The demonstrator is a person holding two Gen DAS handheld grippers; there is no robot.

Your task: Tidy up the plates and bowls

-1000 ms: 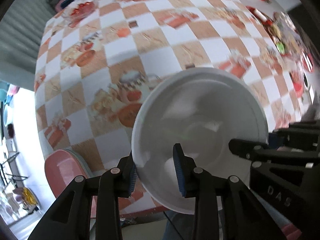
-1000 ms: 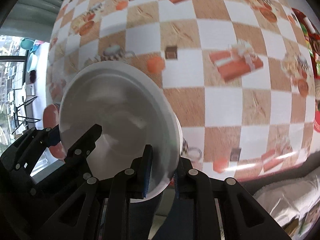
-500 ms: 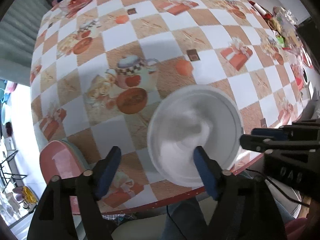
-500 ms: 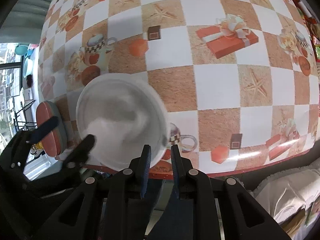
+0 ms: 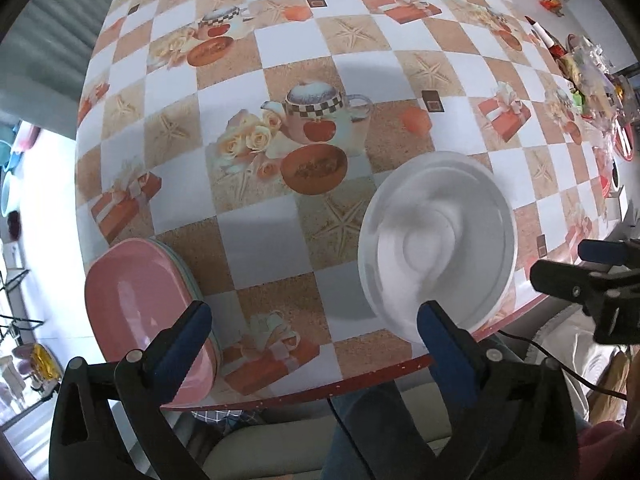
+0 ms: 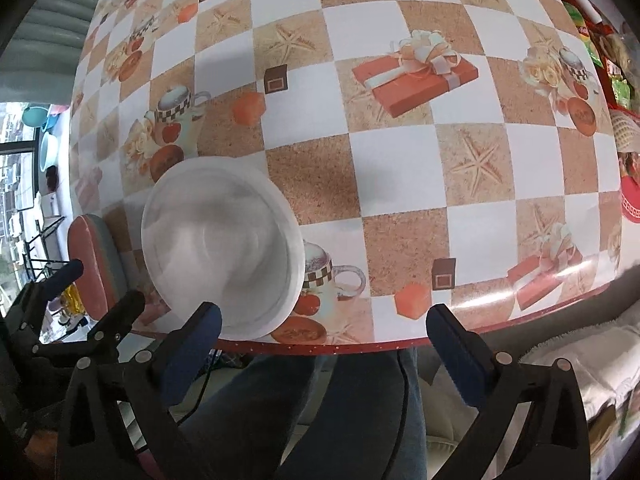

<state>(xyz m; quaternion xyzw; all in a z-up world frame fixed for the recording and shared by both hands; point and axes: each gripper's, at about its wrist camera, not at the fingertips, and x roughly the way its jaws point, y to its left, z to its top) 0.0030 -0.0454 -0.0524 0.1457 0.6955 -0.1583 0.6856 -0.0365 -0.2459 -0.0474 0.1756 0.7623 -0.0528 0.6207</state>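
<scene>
Left wrist view: white bowl (image 5: 436, 244) sits on the tabletop (image 5: 360, 56) near edge, right of the pink plate stack (image 5: 144, 312). Left tool (image 5: 310, 330) and right tool (image 6: 324, 330) just opened wide, nothing between them. Bowl placed; further sorting unclear.

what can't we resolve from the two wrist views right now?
- White bowl: motion-blurred in both views; whether it has settled on the table is unclear.
- Pink plate stack: plate count unreadable; left gripper finger covers its near end, the right view shows only its edge.
- Clutter at the table's far right: too small and distorted to identify.
</scene>
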